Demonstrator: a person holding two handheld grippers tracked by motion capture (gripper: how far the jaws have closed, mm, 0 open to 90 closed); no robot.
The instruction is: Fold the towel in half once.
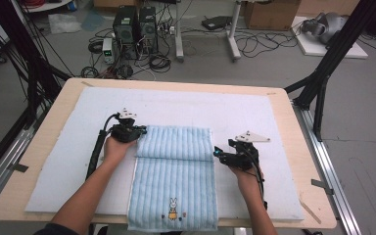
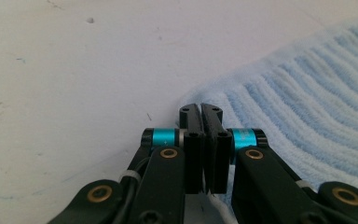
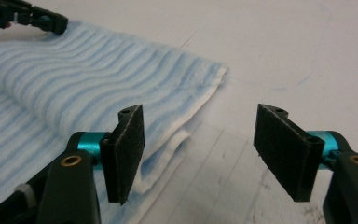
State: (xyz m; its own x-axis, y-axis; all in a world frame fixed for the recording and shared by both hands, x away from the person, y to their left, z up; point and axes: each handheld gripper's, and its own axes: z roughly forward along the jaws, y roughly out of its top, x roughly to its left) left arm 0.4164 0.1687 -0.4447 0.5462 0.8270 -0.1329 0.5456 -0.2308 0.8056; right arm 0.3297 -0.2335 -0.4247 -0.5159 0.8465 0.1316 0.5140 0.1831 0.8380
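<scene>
A light blue striped towel (image 1: 174, 171) lies on the white mat, its far part folded back toward me into a double layer. A small rabbit picture (image 1: 173, 208) marks its near end. My left gripper (image 1: 139, 131) rests at the fold's far left corner, jaws pressed together (image 2: 201, 112) at the towel's edge (image 2: 307, 93), apparently pinching the corner. My right gripper (image 1: 218, 154) sits at the right edge of the fold. Its jaws stand wide apart (image 3: 205, 154) just off the towel's corner (image 3: 74, 84), with nothing between them. The left gripper (image 3: 37, 21) appears far off.
The white mat (image 1: 249, 112) covers most of the wooden table (image 1: 298, 161). The towel's near end hangs over the front edge. Black frame legs, computer towers (image 1: 134, 27) and cables stand on the floor beyond the table.
</scene>
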